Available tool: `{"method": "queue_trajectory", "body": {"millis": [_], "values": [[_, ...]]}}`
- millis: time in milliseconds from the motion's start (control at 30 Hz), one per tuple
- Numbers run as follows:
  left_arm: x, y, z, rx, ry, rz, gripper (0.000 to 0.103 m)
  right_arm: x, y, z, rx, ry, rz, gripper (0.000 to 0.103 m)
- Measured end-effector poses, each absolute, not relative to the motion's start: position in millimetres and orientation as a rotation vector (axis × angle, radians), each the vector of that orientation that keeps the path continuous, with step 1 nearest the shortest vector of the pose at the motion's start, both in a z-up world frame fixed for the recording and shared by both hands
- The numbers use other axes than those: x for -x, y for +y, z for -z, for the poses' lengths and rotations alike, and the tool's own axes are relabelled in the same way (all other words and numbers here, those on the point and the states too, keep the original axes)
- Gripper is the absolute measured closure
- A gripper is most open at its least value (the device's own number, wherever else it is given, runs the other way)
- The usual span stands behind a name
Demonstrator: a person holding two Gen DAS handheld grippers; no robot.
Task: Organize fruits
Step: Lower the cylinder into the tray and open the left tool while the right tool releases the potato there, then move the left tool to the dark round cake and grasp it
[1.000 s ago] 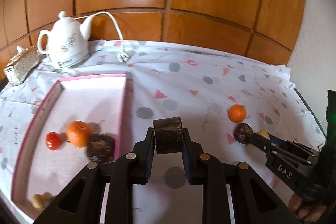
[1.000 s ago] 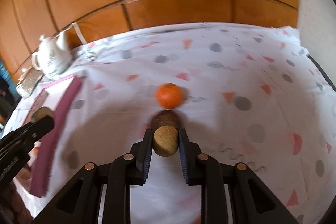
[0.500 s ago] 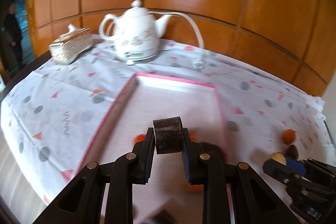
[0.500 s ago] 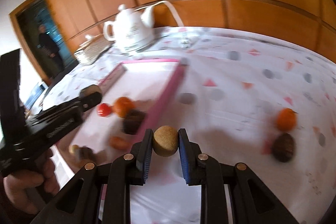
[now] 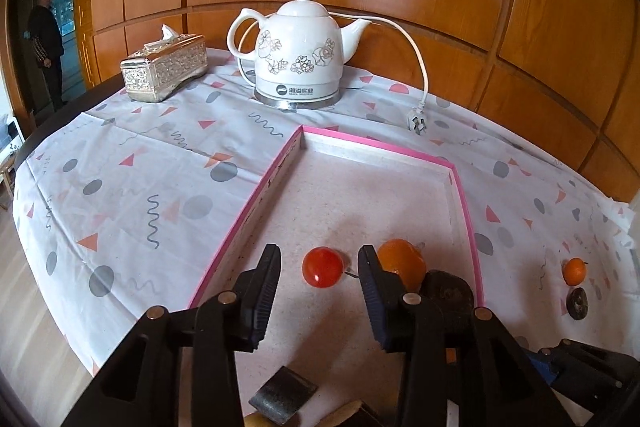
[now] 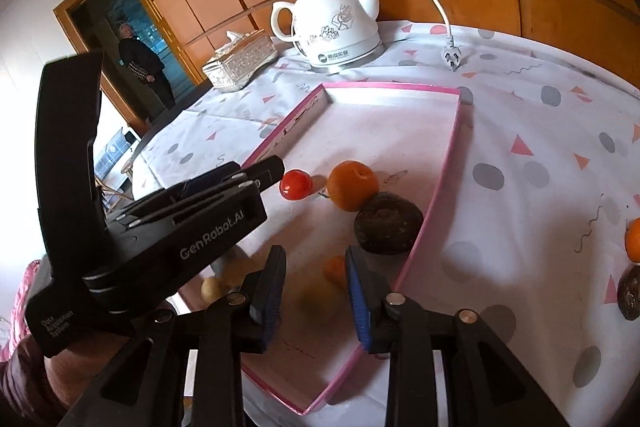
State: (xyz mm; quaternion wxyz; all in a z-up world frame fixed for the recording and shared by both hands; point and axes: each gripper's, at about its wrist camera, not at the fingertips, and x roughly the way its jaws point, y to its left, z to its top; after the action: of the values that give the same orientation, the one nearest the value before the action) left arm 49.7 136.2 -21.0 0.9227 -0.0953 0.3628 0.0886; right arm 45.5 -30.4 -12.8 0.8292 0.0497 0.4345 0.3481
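A pink-rimmed tray (image 5: 464, 203) (image 6: 448, 163) holds a red tomato (image 5: 322, 266) (image 6: 295, 184), an orange (image 5: 404, 262) (image 6: 352, 185) and a dark brown fruit (image 5: 450, 293) (image 6: 387, 227). My left gripper (image 5: 318, 291) is open and empty over the tray; a dark cylindrical piece (image 5: 283, 395) lies below it. My right gripper (image 6: 316, 287) is open and empty over the tray's near part, above a blurred yellowish fruit (image 6: 316, 297) and a small orange piece (image 6: 335, 269). Another orange (image 5: 574, 271) (image 6: 633, 239) and a dark fruit (image 5: 577, 303) (image 6: 630, 291) lie on the cloth, right of the tray.
A white kettle (image 5: 298, 57) (image 6: 340, 27) with a loose cord and plug (image 5: 416, 121) stands behind the tray. A silver tissue box (image 5: 164, 67) (image 6: 240, 65) sits at the back left. A person stands in the doorway (image 6: 140, 63). The table edge runs along the left.
Both grippers swung left over the tray and opened. The left let go of the dark cylindrical piece, the right let go of the round tan fruit; both now lie in the tray.
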Motion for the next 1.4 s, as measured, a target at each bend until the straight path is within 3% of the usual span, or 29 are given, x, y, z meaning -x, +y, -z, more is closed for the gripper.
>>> {"method": "queue_trajectory", "body": {"millis": [767, 1400], "values": [[-39.5, 69.4, 8.1, 0.105, 0.730, -0.035, 0.062, -50.5, -140.0, 13.8, -0.169, 0.823, -0.362, 0.071], [-53.9, -44.4, 18.9, -0.038, 0.780, 0.265, 0.062, -44.3, -281.8, 44.4, -0.284, 0.852, 0.089, 0.068]]}}
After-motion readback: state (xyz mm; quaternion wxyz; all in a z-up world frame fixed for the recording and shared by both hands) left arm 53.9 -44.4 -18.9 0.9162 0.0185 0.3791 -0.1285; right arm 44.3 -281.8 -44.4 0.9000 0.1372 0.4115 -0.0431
